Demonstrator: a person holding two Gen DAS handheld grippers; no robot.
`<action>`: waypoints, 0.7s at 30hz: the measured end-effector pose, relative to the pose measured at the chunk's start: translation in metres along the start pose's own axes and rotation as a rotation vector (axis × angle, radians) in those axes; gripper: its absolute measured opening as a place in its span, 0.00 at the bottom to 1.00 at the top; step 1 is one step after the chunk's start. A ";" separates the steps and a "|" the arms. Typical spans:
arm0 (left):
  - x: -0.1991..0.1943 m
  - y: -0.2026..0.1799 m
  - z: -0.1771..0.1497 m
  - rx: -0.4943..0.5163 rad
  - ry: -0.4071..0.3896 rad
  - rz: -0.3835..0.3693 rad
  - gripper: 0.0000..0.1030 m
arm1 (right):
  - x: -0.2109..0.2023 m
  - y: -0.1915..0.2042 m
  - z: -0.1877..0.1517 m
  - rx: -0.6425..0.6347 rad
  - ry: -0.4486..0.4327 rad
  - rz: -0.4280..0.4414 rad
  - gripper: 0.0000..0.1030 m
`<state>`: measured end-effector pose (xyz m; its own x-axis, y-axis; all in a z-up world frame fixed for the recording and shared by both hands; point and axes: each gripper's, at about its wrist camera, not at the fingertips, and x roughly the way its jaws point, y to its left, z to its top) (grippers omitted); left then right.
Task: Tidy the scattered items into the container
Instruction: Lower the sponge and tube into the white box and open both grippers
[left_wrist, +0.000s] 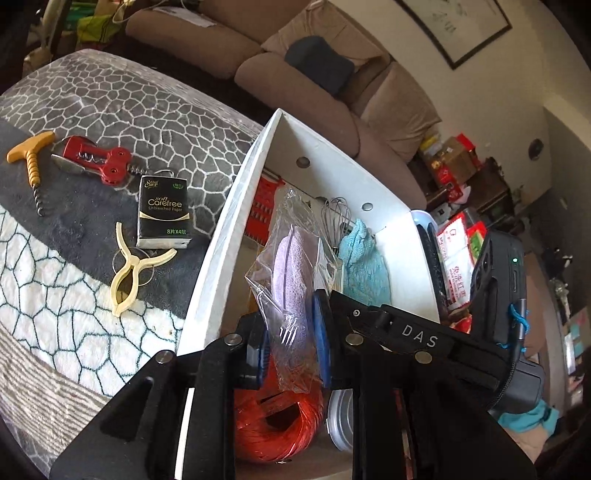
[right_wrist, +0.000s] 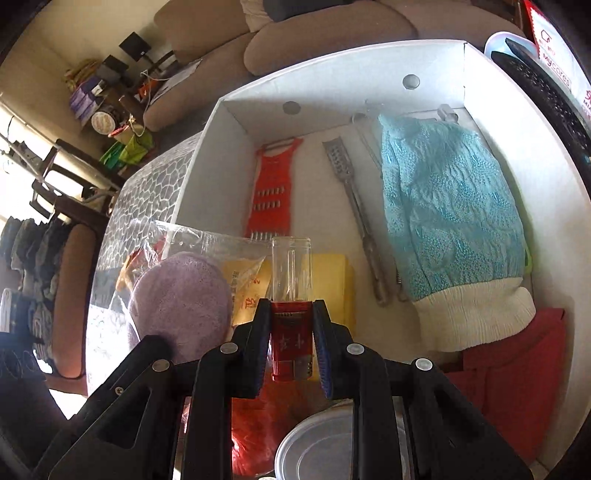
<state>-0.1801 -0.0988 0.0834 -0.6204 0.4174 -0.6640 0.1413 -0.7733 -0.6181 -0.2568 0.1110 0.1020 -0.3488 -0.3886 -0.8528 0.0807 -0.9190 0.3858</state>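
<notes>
Over the white box (left_wrist: 236, 206), the left gripper (left_wrist: 291, 343) pinches a bagged purple sponge (left_wrist: 291, 273) above the orange twine roll (left_wrist: 273, 424), the right gripper (right_wrist: 290, 343) clamps a red clear-capped item (right_wrist: 291, 332), while outside the box lie a tissue pack (left_wrist: 164, 210), clothespin (left_wrist: 129, 269) and corkscrews (left_wrist: 92, 158).

A white box (right_wrist: 369, 62) holds a turquoise dotted mitt (right_wrist: 443, 206), a red-orange grater (right_wrist: 273, 188) and orange twine (left_wrist: 273, 424), beside a grey cracked-stone-patterned blanket (left_wrist: 122, 99).
</notes>
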 end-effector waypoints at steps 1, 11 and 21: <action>0.003 0.002 0.000 -0.012 0.006 -0.005 0.18 | 0.001 0.001 0.001 0.001 0.002 0.004 0.24; -0.005 -0.001 0.001 0.005 0.051 -0.029 0.57 | -0.017 -0.002 0.002 0.005 -0.050 0.009 0.24; -0.072 -0.015 0.018 0.107 0.044 -0.063 0.72 | -0.041 0.006 -0.011 -0.026 -0.098 0.078 0.30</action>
<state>-0.1513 -0.1255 0.1481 -0.5905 0.4854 -0.6448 0.0186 -0.7905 -0.6122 -0.2322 0.1206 0.1352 -0.4304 -0.4514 -0.7817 0.1350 -0.8884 0.4388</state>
